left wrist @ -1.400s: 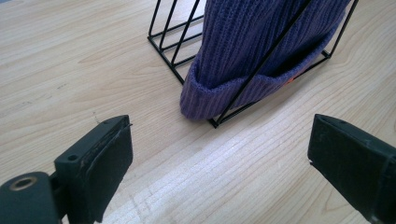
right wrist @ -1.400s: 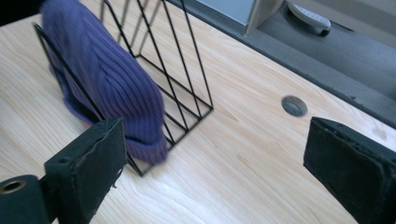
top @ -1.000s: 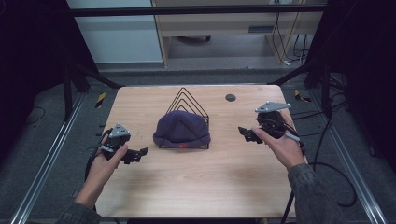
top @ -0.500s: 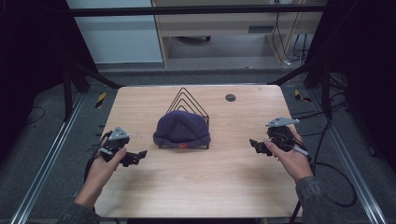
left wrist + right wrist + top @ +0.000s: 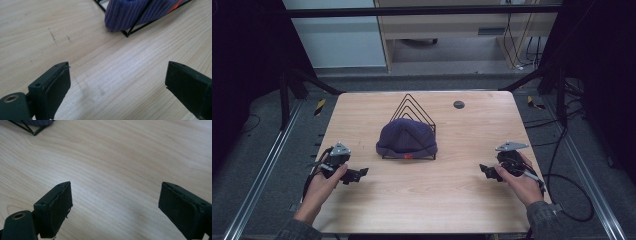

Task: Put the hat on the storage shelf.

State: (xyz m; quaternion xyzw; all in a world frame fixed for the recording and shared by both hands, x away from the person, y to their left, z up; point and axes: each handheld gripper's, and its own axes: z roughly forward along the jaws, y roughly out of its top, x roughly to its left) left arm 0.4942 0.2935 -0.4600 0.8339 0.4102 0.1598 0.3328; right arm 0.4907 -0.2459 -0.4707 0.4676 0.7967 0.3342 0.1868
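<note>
1. The purple beanie (image 5: pixel 406 138) sits mid-table, draped over the black wire rack (image 5: pixel 413 107), crown up, its brim running left to right.
2. A small orange tag (image 5: pixel 407 155) shows on the brim; any writing is too small to read.
3. Left gripper (image 5: pixel 357 173) and right gripper (image 5: pixel 484 170) rest low on either side, jaws spread wide, holding nothing.
4. A dark round disc (image 5: pixel 458 104) lies beyond the rack on the wooden table (image 5: pixel 422 200).
</note>
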